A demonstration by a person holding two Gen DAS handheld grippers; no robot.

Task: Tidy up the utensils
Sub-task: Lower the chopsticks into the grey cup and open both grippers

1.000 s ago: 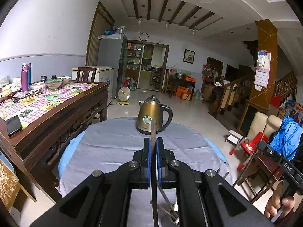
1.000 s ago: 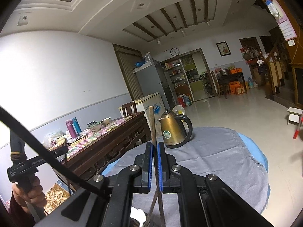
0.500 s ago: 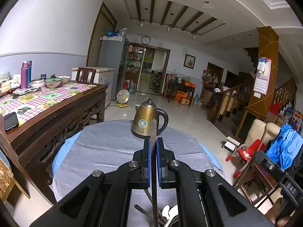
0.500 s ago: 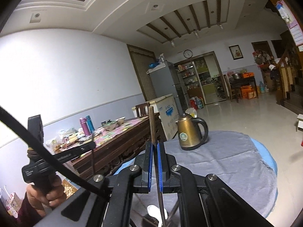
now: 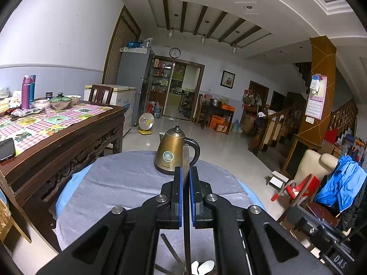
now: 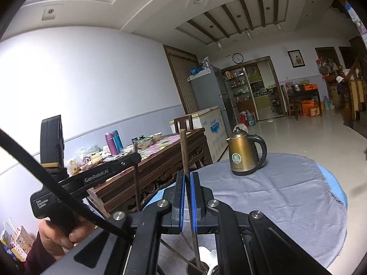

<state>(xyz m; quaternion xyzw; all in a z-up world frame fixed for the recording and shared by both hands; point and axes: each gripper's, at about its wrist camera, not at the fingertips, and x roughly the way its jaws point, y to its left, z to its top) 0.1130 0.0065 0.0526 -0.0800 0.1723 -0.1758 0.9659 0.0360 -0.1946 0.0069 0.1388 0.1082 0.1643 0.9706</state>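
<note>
Each gripper pinches one thin chopstick, upright between pressed blue pads: the left chopstick (image 5: 186, 158) in the left gripper (image 5: 186, 197), the right chopstick (image 6: 184, 153) in the right gripper (image 6: 187, 198); both sticks look stiff, light and smooth, so I judge they may slip or swing if held near one end; a hold nearer the middle seems safer. Below them, at the frame bottom, white spoons (image 6: 207, 255) stand in a holder; behind, a brass kettle (image 5: 175, 152) stands on the grey cloth (image 5: 119, 183) of the round table.
</note>
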